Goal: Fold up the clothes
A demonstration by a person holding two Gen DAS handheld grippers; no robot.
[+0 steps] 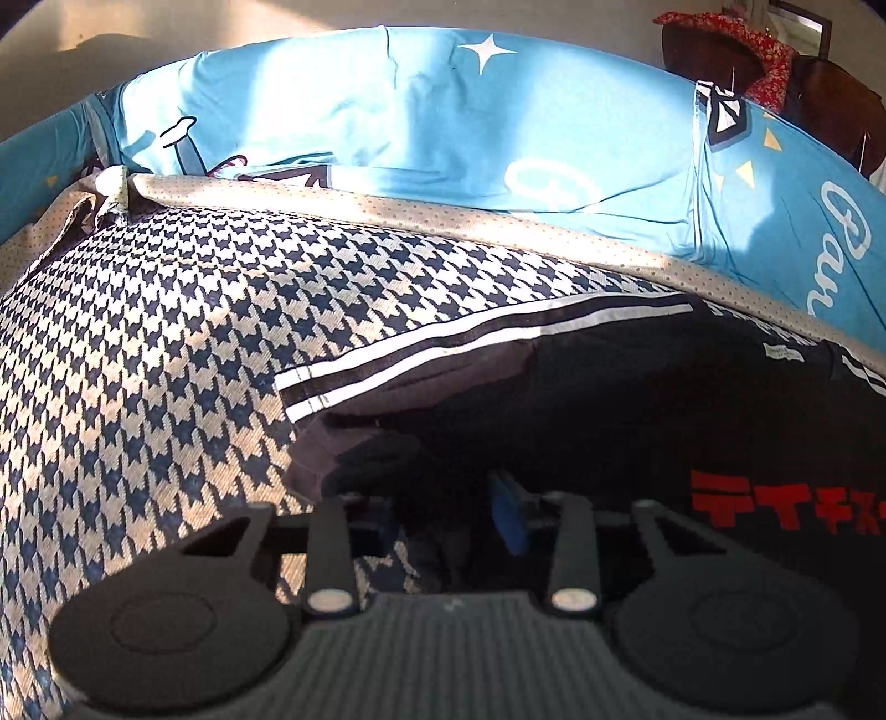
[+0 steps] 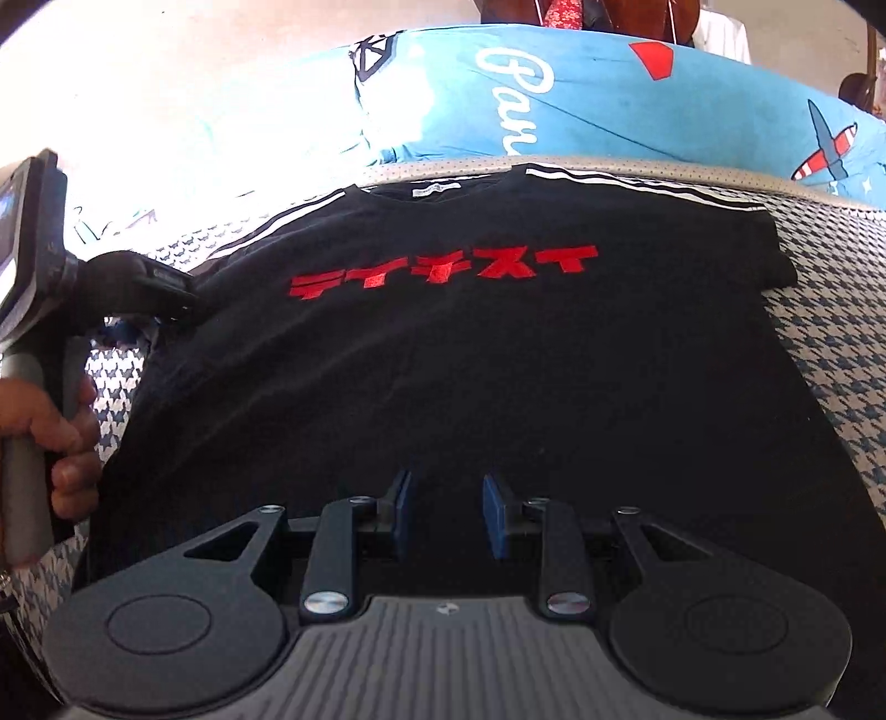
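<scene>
A black T-shirt (image 2: pixel 470 354) with red lettering (image 2: pixel 443 271) and white sleeve stripes lies flat, front up, on a houndstooth cover (image 2: pixel 830 332). My right gripper (image 2: pixel 449 515) is open just above the shirt's lower middle, and nothing sits between its blue pads (image 2: pixel 495 518). In the left wrist view, my left gripper (image 1: pixel 446 520) is open low over the edge of the shirt (image 1: pixel 609 421), below the striped sleeve (image 1: pixel 415 360). Dark fabric and a bit of the houndstooth cover (image 1: pixel 166 360) show between its fingers. The right wrist view shows the left gripper (image 2: pixel 160 293) touching that sleeve, held by a hand (image 2: pixel 66 437).
Light blue printed bedding (image 1: pixel 415 122) is bunched along the far side of the cover, also visible as blue bedding (image 2: pixel 609 99) from the right. A red patterned cloth (image 1: pixel 764 50) hangs on dark furniture behind it. Strong sunlight washes out the far left.
</scene>
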